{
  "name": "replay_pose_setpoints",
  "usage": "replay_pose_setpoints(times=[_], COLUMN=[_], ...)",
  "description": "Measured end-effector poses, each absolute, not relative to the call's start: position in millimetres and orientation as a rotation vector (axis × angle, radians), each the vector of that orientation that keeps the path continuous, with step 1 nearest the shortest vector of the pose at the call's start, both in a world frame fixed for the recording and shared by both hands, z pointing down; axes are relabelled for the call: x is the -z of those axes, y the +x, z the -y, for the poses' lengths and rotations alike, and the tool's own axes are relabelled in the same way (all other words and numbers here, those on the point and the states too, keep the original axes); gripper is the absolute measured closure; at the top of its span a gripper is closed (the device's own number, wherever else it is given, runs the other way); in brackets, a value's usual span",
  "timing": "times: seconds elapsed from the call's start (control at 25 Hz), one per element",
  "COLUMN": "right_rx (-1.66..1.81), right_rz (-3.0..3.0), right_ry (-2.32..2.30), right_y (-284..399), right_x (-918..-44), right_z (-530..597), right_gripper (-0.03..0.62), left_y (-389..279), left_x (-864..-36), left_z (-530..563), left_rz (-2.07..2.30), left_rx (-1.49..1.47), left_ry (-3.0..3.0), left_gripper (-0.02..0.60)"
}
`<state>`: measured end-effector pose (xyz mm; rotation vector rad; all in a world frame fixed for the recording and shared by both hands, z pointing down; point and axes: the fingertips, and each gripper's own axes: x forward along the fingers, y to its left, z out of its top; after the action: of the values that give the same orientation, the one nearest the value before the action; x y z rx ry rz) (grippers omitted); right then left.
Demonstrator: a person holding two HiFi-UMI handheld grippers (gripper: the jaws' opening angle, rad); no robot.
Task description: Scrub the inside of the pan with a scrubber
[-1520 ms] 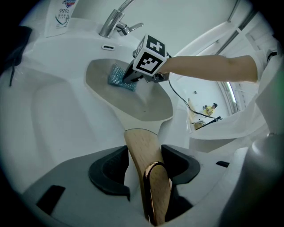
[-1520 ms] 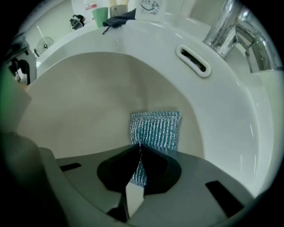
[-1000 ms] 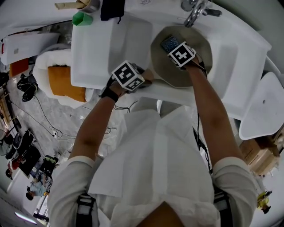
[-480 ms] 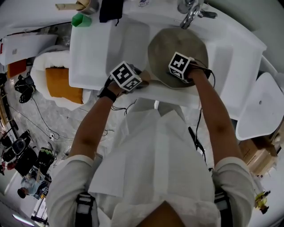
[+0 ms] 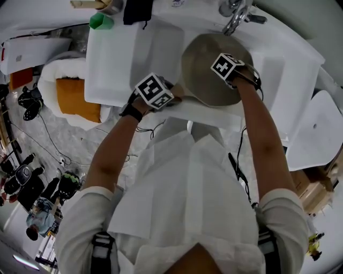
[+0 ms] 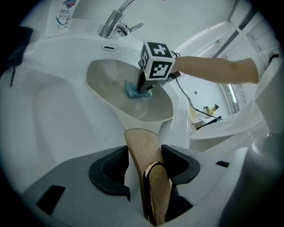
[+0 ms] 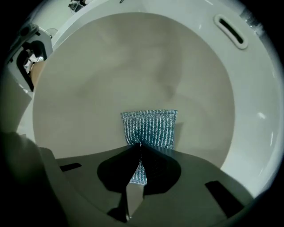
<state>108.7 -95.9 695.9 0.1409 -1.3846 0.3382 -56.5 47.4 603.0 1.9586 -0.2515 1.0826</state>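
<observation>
No print can be read; the sticker by the tap is too small.

The pan sits in the sink before the tap, the scrubber inside it. A basin lies left of it, a cup behind.

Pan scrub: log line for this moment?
left gripper: shut on wooden handle | right gripper: shut on scrubber | scrubber: inside pan

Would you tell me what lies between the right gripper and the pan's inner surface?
The scrubber, pinched by the right gripper, lies against the pan; the right gripper view shows it.
</observation>
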Motion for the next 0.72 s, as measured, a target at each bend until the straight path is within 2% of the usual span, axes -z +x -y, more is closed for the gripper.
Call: replay_pose_setpoints(times=[0.32,0.72], right_rx=[-0.245,-0.326], right_rz=[1.588,1.767], right_ry=[0.341,0.306], right_y=[74.4,30.3], right_x=[-689.6,-677.9], right_z=[130.1,114.9], right_gripper=[0.577,0.577], left_y=[-56.2,-56.0], left_x=[-603.3,-602.3], left_z=[-48.2,-47.8], left_rz=[0.252,0.258], left_rx=[-1.086,-1.086], left_ry=[1.954,1.957], left_gripper=[0.341,0.342])
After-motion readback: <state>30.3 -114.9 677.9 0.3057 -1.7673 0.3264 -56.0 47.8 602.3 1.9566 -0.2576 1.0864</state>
